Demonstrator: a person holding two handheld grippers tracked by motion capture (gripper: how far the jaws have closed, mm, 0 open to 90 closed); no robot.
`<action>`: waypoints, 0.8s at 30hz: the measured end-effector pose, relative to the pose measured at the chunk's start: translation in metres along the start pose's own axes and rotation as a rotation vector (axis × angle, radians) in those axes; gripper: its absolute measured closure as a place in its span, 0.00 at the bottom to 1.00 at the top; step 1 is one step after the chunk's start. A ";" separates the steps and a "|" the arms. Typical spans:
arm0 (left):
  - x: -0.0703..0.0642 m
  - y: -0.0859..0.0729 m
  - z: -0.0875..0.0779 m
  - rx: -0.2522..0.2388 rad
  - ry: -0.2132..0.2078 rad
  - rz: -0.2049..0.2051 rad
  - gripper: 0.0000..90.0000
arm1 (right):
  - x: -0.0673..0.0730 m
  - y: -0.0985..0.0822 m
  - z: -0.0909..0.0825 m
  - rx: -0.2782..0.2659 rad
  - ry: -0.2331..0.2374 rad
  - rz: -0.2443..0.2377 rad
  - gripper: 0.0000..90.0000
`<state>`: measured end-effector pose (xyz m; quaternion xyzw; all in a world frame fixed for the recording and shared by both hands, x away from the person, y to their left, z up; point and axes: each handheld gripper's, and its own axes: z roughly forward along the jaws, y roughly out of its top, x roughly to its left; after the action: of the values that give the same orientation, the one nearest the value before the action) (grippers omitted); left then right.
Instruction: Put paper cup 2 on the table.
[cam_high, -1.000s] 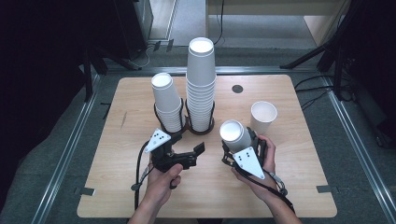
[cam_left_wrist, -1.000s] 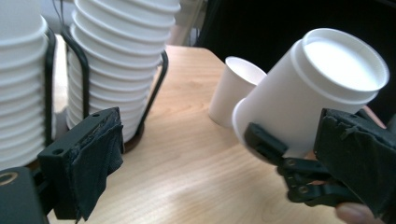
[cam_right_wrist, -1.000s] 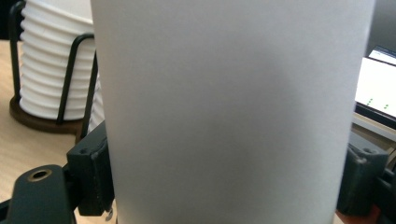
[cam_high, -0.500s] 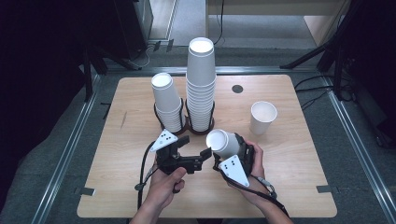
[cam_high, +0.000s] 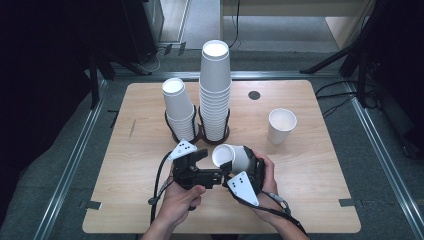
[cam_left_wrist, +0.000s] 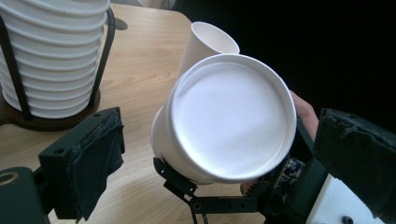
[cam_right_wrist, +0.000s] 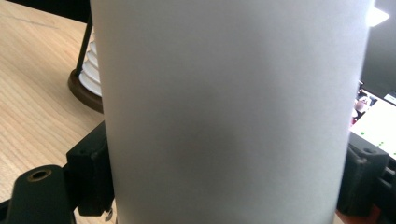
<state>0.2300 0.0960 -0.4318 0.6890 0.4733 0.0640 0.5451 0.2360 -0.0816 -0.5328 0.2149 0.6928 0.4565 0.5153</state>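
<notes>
My right gripper (cam_high: 244, 166) is shut on a white paper cup (cam_high: 233, 156), which lies tilted on its side above the table's near middle. The cup's flat base (cam_left_wrist: 231, 116) faces my left gripper (cam_high: 210, 165). That gripper stands open just left of the cup, with one black pad (cam_left_wrist: 95, 161) on either side of the base and not touching it. In the right gripper view the cup's wall (cam_right_wrist: 229, 107) sits between the two jaws of that gripper (cam_right_wrist: 229, 179).
Two stacks of upturned cups stand in dark wire holders behind the grippers, a short one (cam_high: 179, 107) and a tall one (cam_high: 216, 90). A single upright cup (cam_high: 281, 125) stands at the right. A dark round hole (cam_high: 254, 95) marks the wooden table (cam_high: 125, 200).
My right gripper has carried the cup left and slightly down, from near the single upright cup to right beside my left gripper, and tipped its base toward it. The left gripper has barely moved.
</notes>
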 end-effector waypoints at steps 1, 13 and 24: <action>-0.001 0.000 0.001 0.005 0.000 -0.001 0.02 | 0.001 0.000 0.000 -0.003 0.002 -0.010 0.16; 0.002 -0.002 0.007 0.064 0.039 -0.021 0.08 | 0.011 0.007 -0.005 -0.059 0.022 -0.071 0.16; 0.009 -0.003 0.007 0.124 0.012 -0.049 0.23 | 0.015 0.004 -0.003 -0.050 0.026 -0.118 0.15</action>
<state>0.2376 0.0975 -0.4413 0.7094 0.4963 0.0254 0.4998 0.2267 -0.0698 -0.5373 0.1548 0.6991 0.4451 0.5377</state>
